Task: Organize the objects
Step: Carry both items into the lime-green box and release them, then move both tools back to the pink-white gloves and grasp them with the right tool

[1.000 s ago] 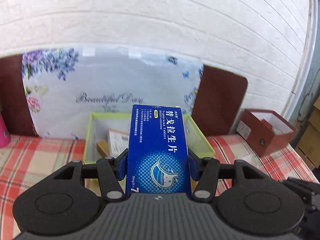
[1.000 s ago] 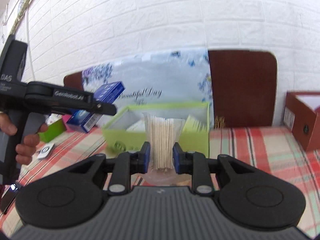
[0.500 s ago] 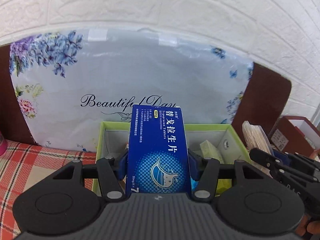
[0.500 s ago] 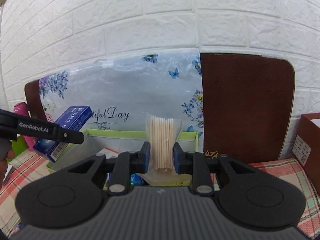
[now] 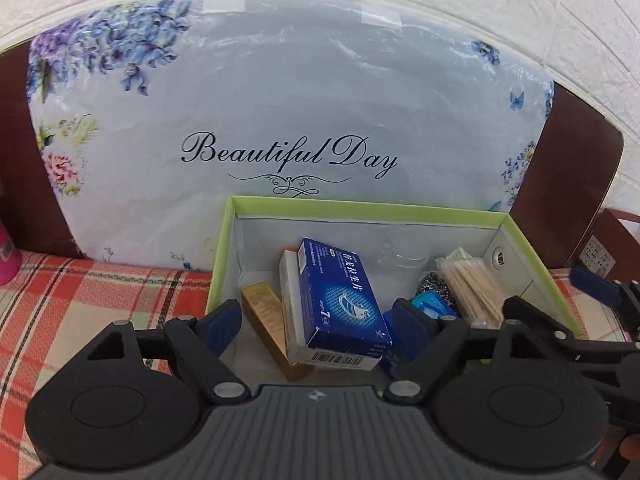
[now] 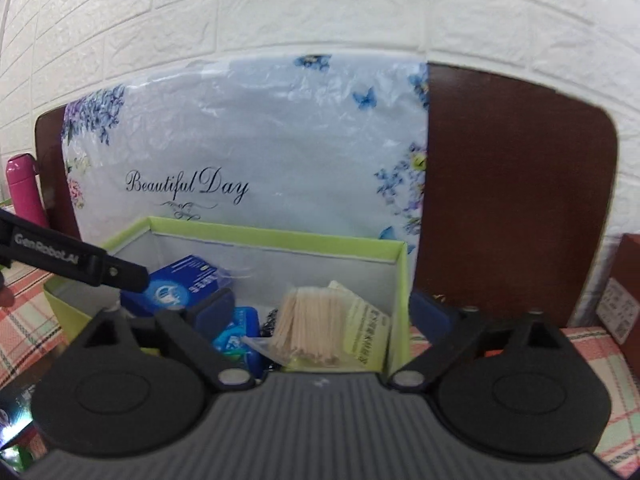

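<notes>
Two grippers, both with jaws spread wide and nothing between the pads: left gripper (image 5: 316, 320) and right gripper (image 6: 322, 312), each hovering over the near edge of one green box (image 5: 360, 210) that sits on the plaid cloth (image 5: 60, 304).

Left wrist view looks down into the box: one blue medicine box (image 5: 342, 300) lying tilted on top of one white carton (image 5: 290, 296), one gold stick-shaped pack (image 5: 266, 320) just left of that, one small blue packet (image 5: 432, 306), one dark metal scrubber (image 5: 434, 284) behind it, one bag of toothpicks (image 5: 472, 292) leaning at the right wall. Carton, gold pack and scrubber don't show clearly in the right wrist view.

Right wrist view only: one yellow-green label card (image 6: 366, 332) beside the toothpicks (image 6: 308, 324), plus the left gripper's finger (image 6: 80, 264) reaching over the medicine box (image 6: 180, 284).

Behind the box, one floral "Beautiful Day" bag (image 5: 288, 120) against one dark brown board (image 6: 516, 216). One pink bottle (image 6: 24, 188) far left, one brown box (image 5: 612, 248) far right, white brick wall (image 6: 320, 8) at back.
</notes>
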`<state>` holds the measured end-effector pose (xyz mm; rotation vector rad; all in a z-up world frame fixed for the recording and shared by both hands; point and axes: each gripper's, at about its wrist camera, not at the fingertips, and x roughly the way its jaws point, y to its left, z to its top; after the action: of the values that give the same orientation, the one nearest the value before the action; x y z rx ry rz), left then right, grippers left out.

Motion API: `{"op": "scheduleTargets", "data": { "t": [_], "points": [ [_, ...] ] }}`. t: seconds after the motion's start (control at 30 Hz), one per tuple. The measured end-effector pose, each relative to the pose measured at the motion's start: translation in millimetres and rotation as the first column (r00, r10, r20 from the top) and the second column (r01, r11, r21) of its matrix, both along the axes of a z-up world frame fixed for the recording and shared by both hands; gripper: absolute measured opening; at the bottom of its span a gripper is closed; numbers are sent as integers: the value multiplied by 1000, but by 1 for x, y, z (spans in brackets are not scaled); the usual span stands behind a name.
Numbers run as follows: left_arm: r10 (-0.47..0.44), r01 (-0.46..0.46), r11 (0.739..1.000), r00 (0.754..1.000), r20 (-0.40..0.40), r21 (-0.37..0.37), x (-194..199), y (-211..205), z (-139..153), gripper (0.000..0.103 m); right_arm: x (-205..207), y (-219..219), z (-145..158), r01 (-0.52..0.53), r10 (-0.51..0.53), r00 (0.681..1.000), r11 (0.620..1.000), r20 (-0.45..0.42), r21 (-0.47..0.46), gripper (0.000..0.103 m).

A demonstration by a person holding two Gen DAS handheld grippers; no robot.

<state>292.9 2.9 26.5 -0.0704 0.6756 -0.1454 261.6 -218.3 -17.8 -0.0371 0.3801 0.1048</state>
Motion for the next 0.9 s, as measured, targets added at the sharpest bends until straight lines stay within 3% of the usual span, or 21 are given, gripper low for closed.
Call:
{"op": "scheduleTargets", "data": {
  "t": [0.6,0.77,0.9],
  "points": [
    [-22,19,999,998,59,42,-94,-15,52,85,-106,-6,63,-16,9,994,997,107,71,103],
    [-22,18,999,996,89,41,-140,-1,57,86,-145,-2,61,-47,37,993,996,113,79,103],
    [0,-1,1000,997,80,7,-171,18,46,86,-171,11,42,-125,120,991,988,58,95,103]
  ]
}}
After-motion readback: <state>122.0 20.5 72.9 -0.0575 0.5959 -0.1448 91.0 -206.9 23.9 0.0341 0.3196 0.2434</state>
